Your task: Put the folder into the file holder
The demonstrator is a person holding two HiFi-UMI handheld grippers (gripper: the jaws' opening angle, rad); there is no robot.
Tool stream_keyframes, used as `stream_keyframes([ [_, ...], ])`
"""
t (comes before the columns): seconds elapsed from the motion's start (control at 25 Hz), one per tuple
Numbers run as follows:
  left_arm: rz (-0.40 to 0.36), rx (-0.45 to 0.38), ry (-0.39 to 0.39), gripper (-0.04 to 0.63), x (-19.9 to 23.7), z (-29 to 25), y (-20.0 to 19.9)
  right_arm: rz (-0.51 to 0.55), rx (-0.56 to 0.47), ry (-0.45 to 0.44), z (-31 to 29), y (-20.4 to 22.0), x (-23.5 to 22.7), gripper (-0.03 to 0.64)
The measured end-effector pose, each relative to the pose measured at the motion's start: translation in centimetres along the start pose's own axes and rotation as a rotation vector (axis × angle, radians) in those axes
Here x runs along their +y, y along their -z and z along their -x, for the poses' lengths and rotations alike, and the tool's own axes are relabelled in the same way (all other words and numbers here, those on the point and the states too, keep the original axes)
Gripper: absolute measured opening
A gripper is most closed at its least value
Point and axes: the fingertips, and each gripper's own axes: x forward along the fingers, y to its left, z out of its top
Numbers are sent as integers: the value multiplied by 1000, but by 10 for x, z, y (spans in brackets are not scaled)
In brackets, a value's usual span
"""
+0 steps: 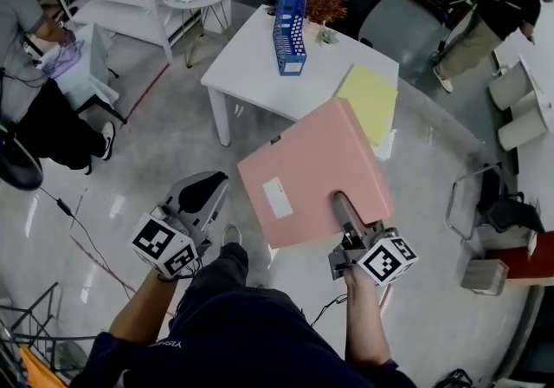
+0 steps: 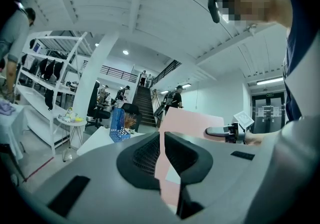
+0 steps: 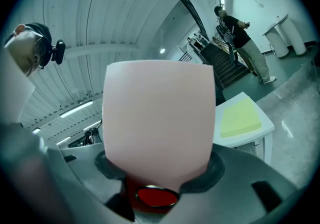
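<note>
Held out nearly level on a bare forearm (image 1: 365, 326), the right gripper (image 1: 340, 203) clamps the near edge of the flat, matte pink folder (image 1: 303, 161), carried in the air short of the white table (image 1: 251, 74). Only the right gripper view shows a red metal-rimmed disc (image 3: 156, 197) under that edge. Just left of the folder, the left gripper (image 1: 208, 187) has its jaws drawn narrow with nothing between them. Farther off, the blue perforated file holder (image 1: 290, 27) stands upright on the table.

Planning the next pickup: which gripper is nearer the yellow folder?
Right. The right gripper, clamping the pink folder, sits just short of the yellow folder; the left gripper is farther off to the left.
</note>
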Motion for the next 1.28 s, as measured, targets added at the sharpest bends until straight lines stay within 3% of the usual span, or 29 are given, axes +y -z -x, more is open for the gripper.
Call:
stream_keyframes([
  [0.72, 13, 13, 57, 51, 120, -47, -27, 1, -18, 69, -118, -18, -1, 261],
  [1.28, 12, 18, 47, 49, 152, -68, -33, 2, -30, 78, -152, -33, -17, 261],
])
